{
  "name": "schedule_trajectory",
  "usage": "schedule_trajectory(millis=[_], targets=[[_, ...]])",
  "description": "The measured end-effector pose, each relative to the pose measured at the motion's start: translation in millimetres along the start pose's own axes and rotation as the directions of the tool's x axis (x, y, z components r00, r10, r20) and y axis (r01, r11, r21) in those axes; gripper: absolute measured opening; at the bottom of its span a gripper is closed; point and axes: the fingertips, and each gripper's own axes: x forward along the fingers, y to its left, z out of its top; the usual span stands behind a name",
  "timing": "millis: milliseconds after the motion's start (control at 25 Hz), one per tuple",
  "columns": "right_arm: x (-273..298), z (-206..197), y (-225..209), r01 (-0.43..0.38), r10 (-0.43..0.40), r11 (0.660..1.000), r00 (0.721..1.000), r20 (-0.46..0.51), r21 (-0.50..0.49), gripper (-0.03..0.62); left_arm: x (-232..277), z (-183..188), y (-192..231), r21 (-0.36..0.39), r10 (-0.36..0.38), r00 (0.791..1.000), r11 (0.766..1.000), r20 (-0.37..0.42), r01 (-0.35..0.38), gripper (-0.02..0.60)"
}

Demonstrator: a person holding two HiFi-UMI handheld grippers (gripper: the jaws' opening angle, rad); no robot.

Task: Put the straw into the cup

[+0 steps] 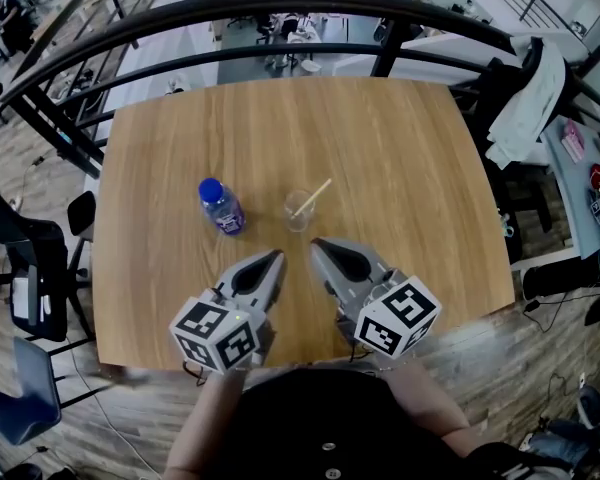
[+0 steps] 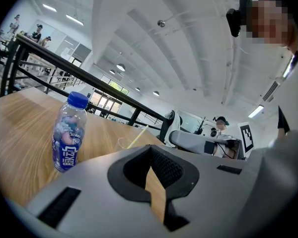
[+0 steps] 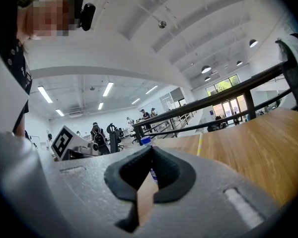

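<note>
Both tools rest low over the near edge of the wooden bench, side by side, noses pointing away from the person's body and angled slightly toward each other. The left tool is clenched with nothing in it. In its own view the dark pads meet at the tip, and only a sliver of bench wood shows through the gap behind them. The right tool is clenched the same way and is also empty, pads together at the tip.

The clear cup stands on the bench just ahead of the two tips, roughly on the line between them and apart from both. The straw is pale yellow. Its lower end sits inside the cup, and it leans over the rim with its upper end pointing away and to the right of the tools. From the left tool the cup and straw appear ahead and slightly to the right. From the right tool the straw shows ahead and to the right of the tip.

A small bottle with a blue cap and purple label stands upright ahead and to the left of the left tool, beside the cup but not touching it. Beyond the far edge of the bench runs a dark railing, with a light jacket draped over it far to the right of the right tool.
</note>
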Motion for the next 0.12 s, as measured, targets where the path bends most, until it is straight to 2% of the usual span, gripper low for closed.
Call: schedule_trajectory(millis=[120], targets=[[0.4,-0.9,-0.7,-0.003,0.003,1.000,1.000,-0.003,-0.001,-0.002,0.9,-1.2,0.7,0.000,0.001,1.000,1.000,-0.003,-0.001,0.017]])
